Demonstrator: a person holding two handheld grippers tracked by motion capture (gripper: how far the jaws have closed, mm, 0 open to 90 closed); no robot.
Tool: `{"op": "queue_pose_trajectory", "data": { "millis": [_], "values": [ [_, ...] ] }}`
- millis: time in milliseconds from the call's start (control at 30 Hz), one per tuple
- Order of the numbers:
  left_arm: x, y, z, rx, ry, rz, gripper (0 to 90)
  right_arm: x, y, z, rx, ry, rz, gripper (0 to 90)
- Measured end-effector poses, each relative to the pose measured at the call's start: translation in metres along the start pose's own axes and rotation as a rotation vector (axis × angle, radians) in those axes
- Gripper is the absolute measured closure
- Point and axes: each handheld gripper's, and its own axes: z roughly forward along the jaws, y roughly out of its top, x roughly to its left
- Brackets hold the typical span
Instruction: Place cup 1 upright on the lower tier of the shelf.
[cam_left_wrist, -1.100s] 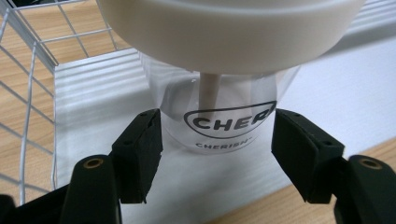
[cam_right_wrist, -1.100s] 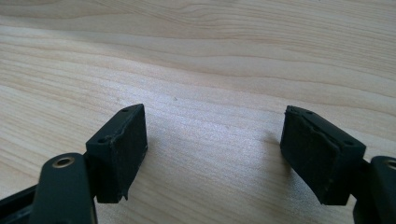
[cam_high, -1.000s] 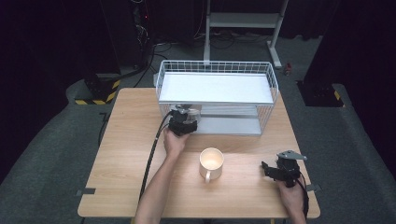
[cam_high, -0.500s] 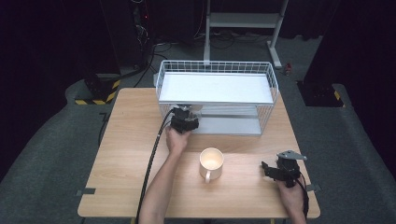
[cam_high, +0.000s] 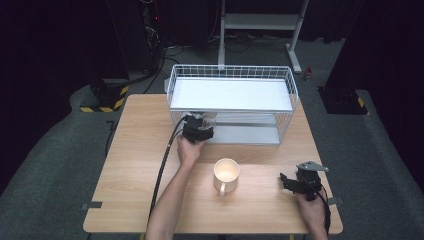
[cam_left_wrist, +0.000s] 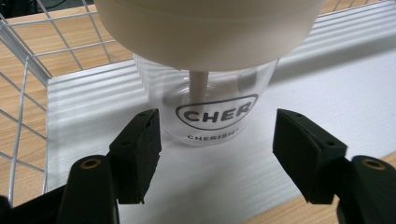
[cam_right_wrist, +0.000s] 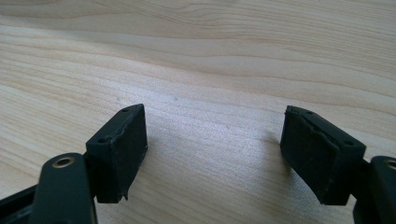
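Slowly the left gripper (cam_high: 199, 126) crept a little further into the wire basket (cam_high: 291, 90), jaws open around the clear cup (cam_left_wrist: 205, 102), while the right gripper (cam_high: 299, 182) waited open on the table (cam_high: 135, 150).

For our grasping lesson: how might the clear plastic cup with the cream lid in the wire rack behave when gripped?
The clear plastic cup looks thin-walled, so it may flex under squeeze. Its smooth sides could be slippery. The wide cream lid above a narrower body suggests it may tip if pushed.
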Motion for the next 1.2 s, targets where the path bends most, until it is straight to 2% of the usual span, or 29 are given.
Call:
{"op": "queue_pose_trajectory", "data": {
  "millis": [200, 267, 367, 500, 567, 633, 733, 767, 1033, 1133, 1167, 1200],
  "values": [
    [-0.001, -0.004, -0.007, -0.011, -0.012, -0.002, 30.9, 0.0, 0.0, 0.0, 0.0, 0.0, 0.0, 22.9],
    [-0.003, -0.006, -0.01, -0.019, -0.02, -0.027, 30.4, 0.0, 0.0, 0.0, 0.0, 0.0, 0.0, 23.0],
    [-0.001, -0.007, -0.014, -0.017, -0.015, -0.001, 29.1, 0.0, 0.0, 0.0, 0.0, 0.0, 0.0, 22.9],
    [-0.001, -0.01, -0.019, -0.027, -0.03, -0.018, 28.2, 0.0, 0.0, 0.0, 0.0, 0.0, 0.002, 23.0],
    [0.001, -0.011, -0.022, -0.03, -0.012, -0.006, 27.9, 0.0, 0.0, 0.0, 0.0, 0.0, 0.0, 22.9],
    [0.001, -0.012, -0.025, -0.031, -0.037, -0.018, 27.7, 0.0, 0.0, 0.0, 0.0, 0.0, 0.001, 23.0],
    [0.003, -0.013, -0.031, -0.041, -0.024, -0.009, 27.4, 0.0, 0.0, 0.0, 0.001, 0.0, 0.002, 22.9],
    [0.003, -0.014, -0.032, -0.042, -0.039, -0.018, 27.1, 0.0, 0.0, 0.0, 0.0, 0.0, 0.002, 22.9],
    [0.004, -0.02, -0.043, -0.052, -0.047, -0.009, 26.2, 0.0, 0.0, 0.0, 0.0, 0.0, 0.002, 22.9],
    [0.003, -0.023, -0.047, -0.057, -0.062, -0.02, 25.7, 0.0, 0.0, 0.0, 0.0, 0.0, 0.001, 22.9],
    [0.004, -0.023, -0.049, -0.058, -0.059, -0.008, 25.5, 0.0, 0.0, 0.0, 0.0, 0.0, 0.0, 22.9],
    [0.004, -0.024, -0.05, -0.063, -0.066, -0.018, 25.4, 0.0, 0.0, 0.0, 0.0, 0.0, 0.0, 23.0]
  ]
}}
